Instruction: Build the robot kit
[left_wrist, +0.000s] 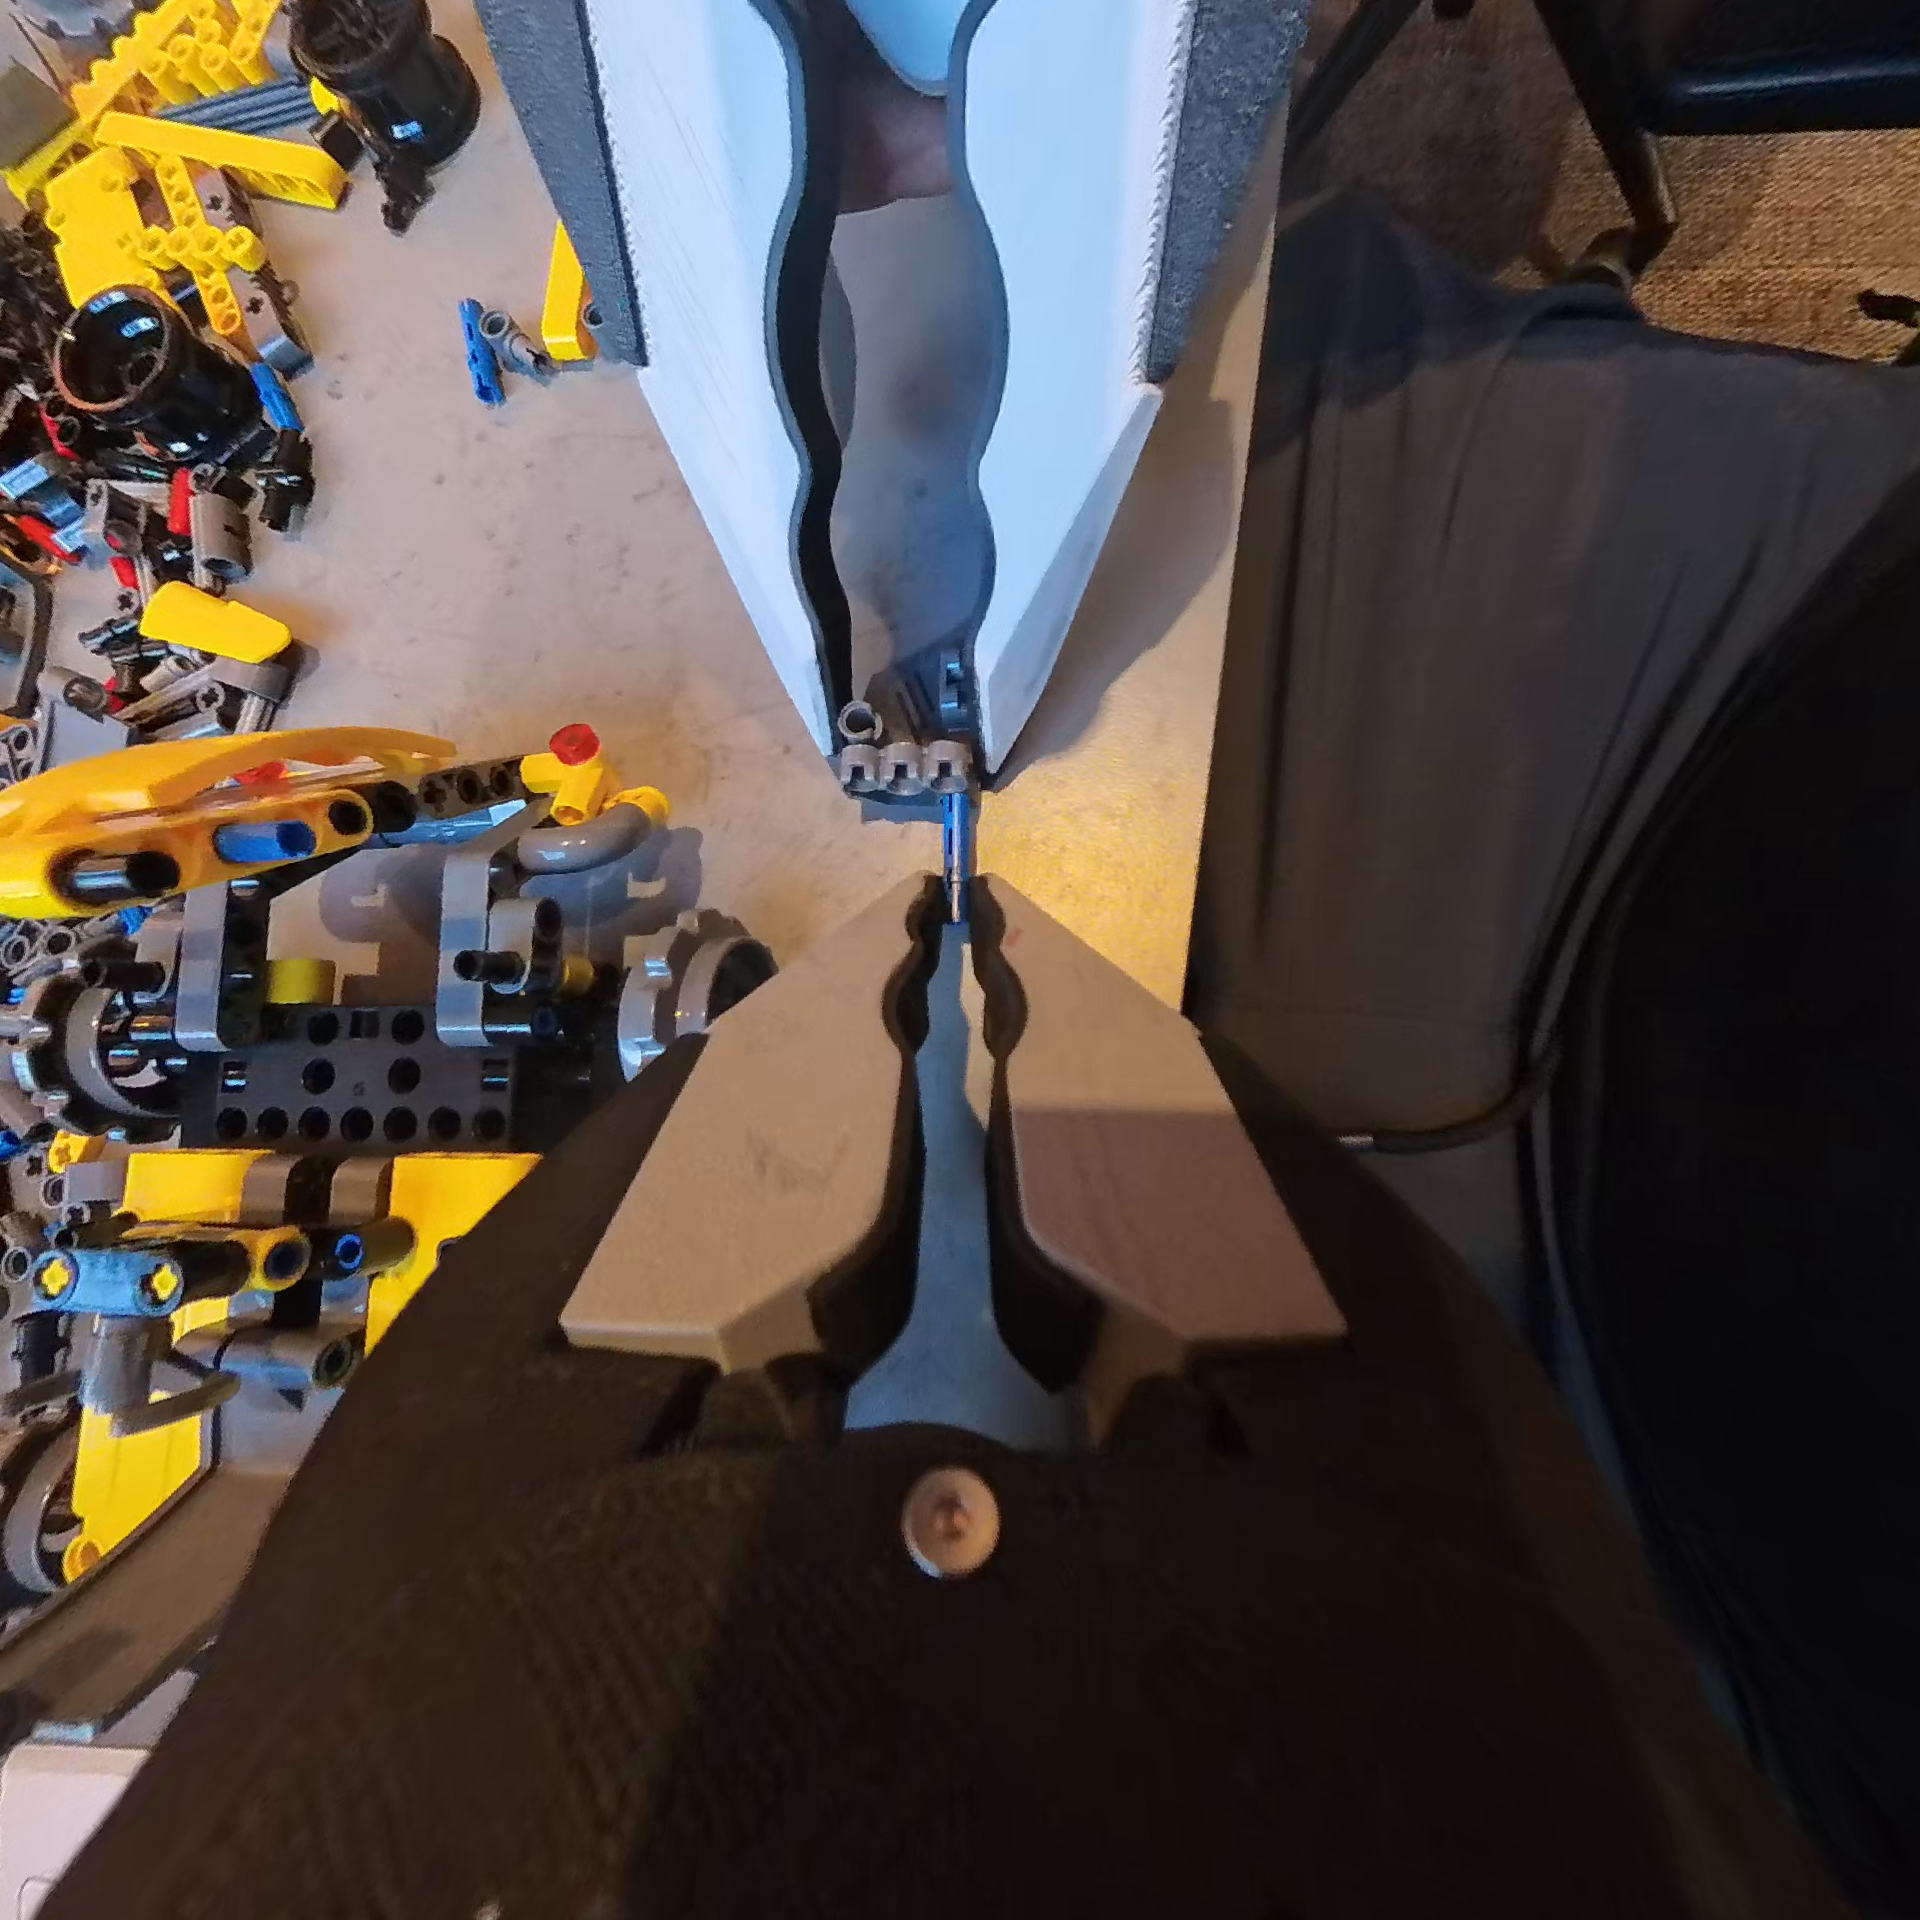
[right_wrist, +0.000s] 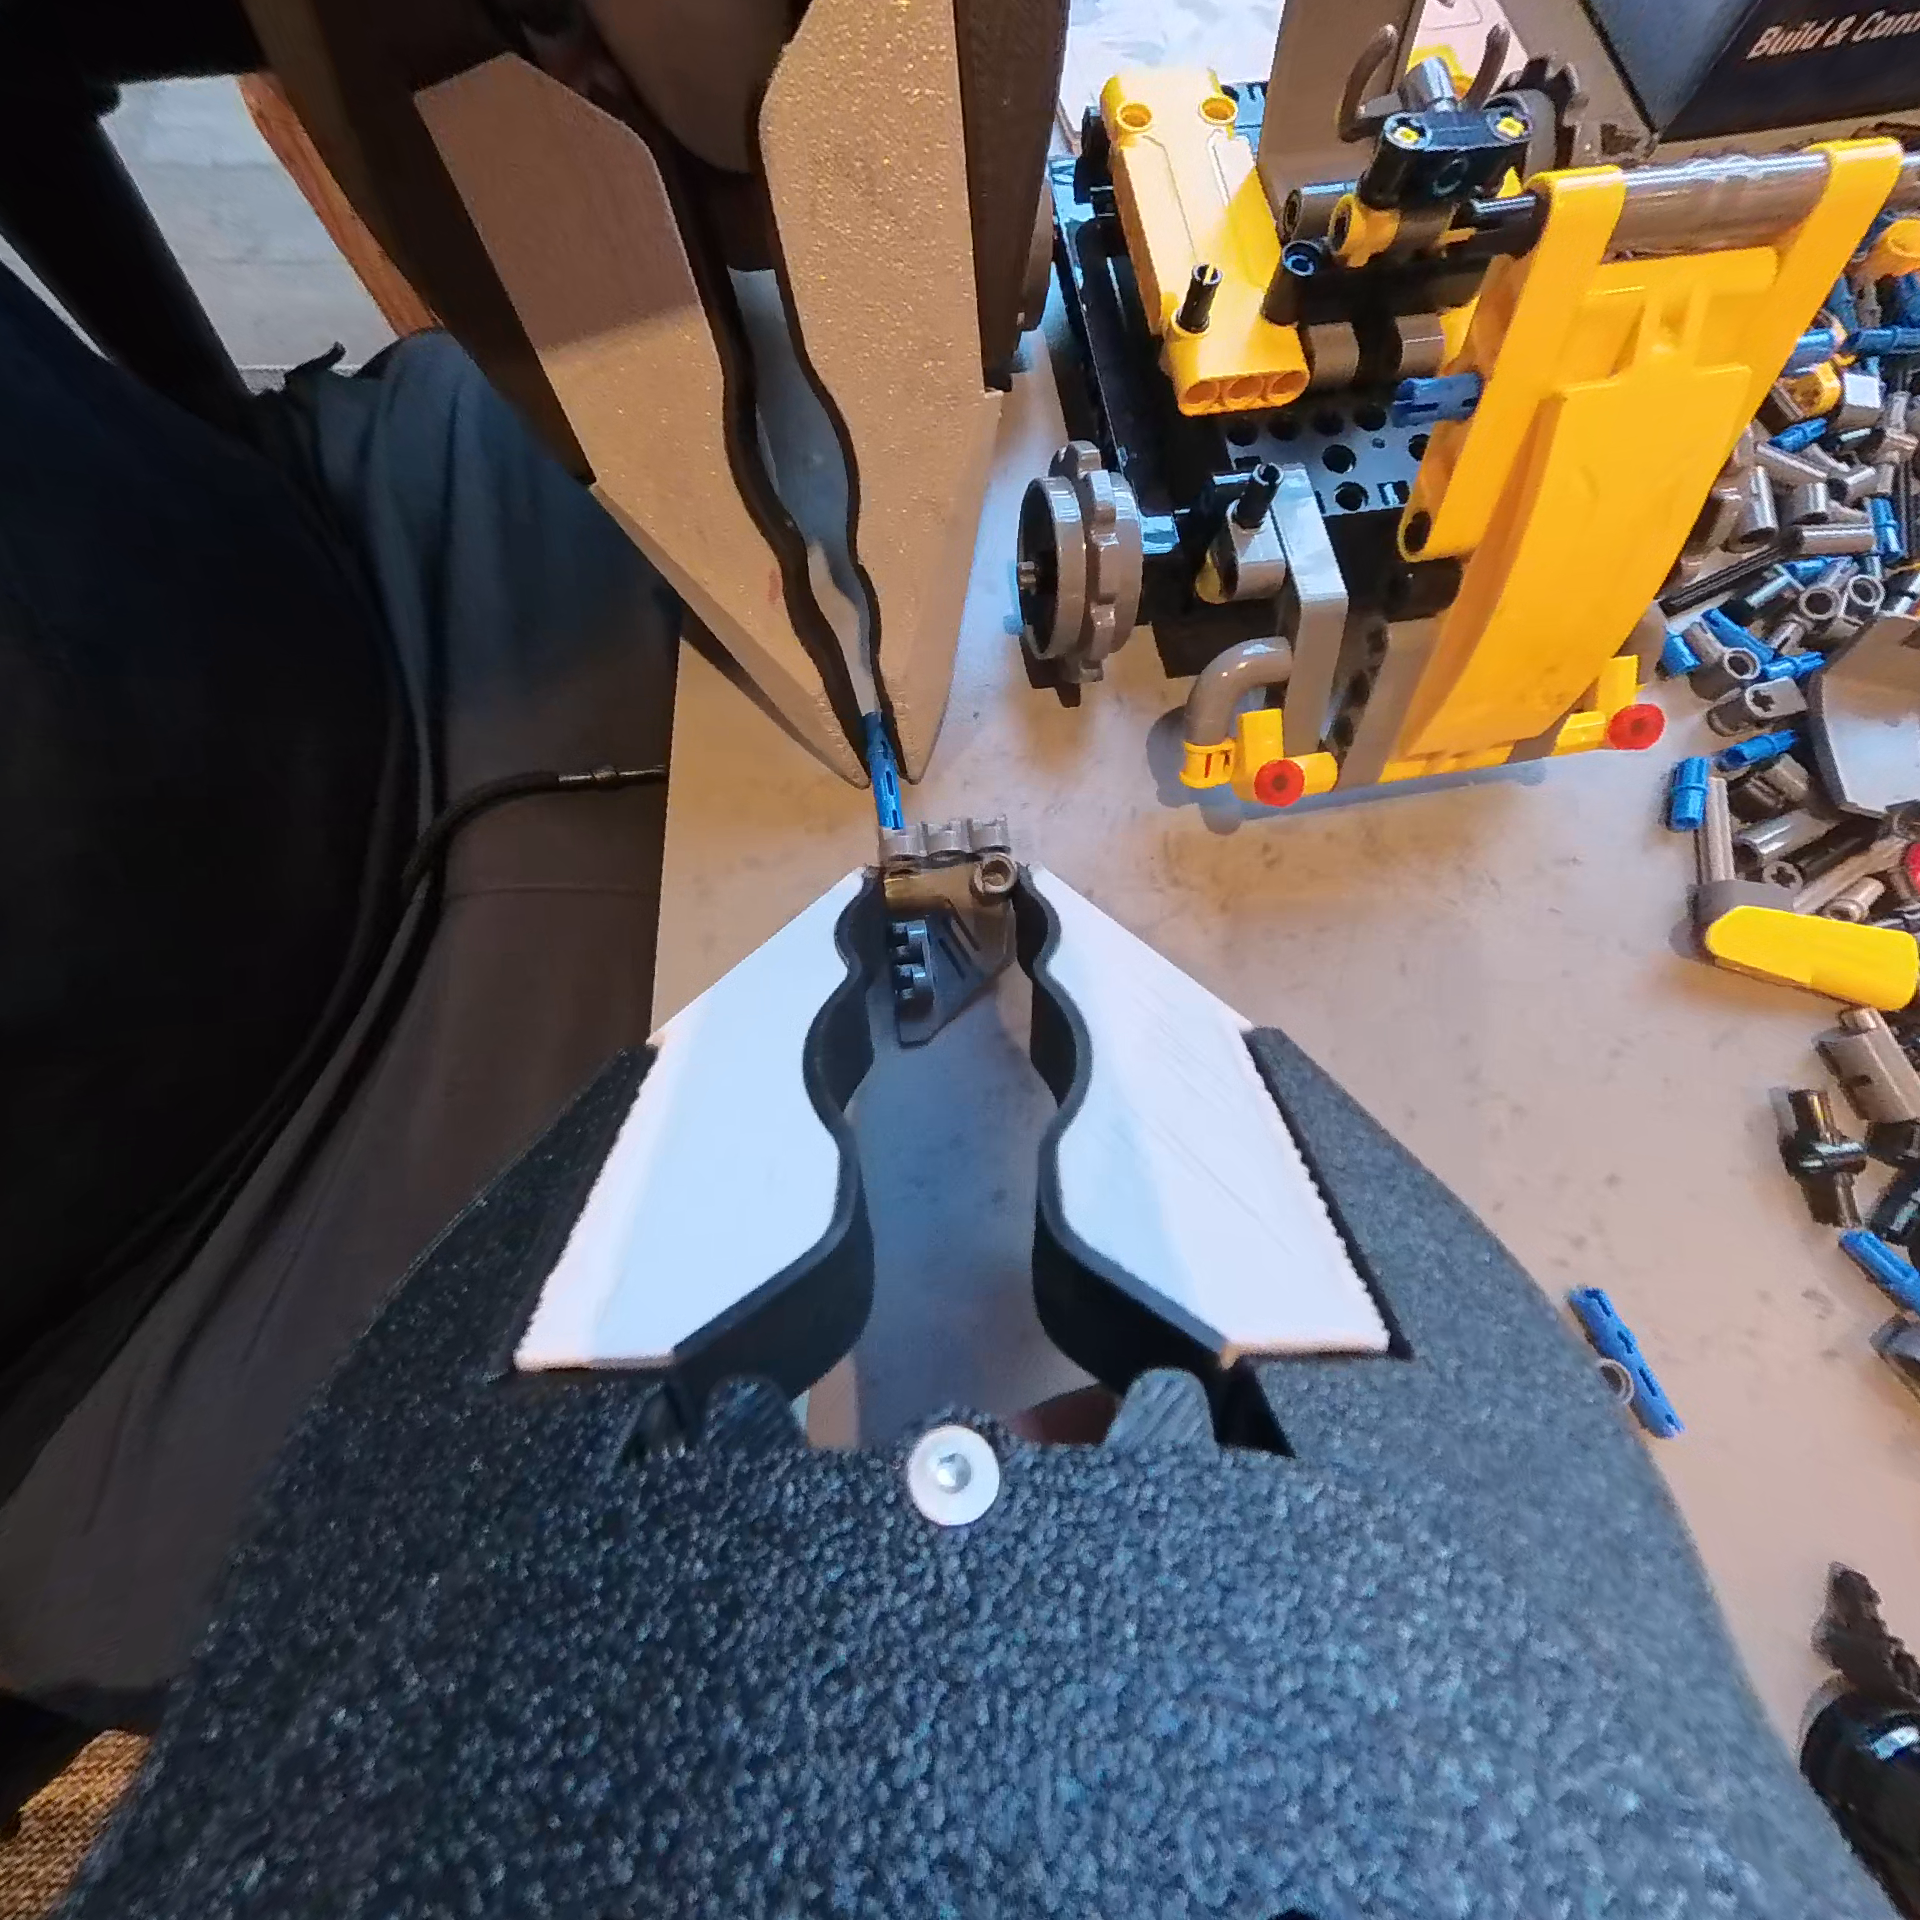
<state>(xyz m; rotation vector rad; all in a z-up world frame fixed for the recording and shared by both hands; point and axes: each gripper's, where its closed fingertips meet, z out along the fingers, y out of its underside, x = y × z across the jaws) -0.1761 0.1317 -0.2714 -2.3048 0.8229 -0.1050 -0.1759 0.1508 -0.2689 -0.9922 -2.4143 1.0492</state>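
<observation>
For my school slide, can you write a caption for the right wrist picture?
White-fingered right claw grips a grey-and-black connector piece while the left claw brings a blue pin to it, beside a yellow model.

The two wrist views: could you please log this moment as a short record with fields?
left gripper: shut on a blue pin, tip to tip with the other gripper
right gripper: shut on a grey and black connector piece
contact: the blue pin's far end meets the grey connector's row of holes
surface: pale tabletop, near its edge
nearby: yellow and black brick-built vehicle; loose pile of grey, blue and black pins
beyond the edge: a person's dark trousers
</observation>
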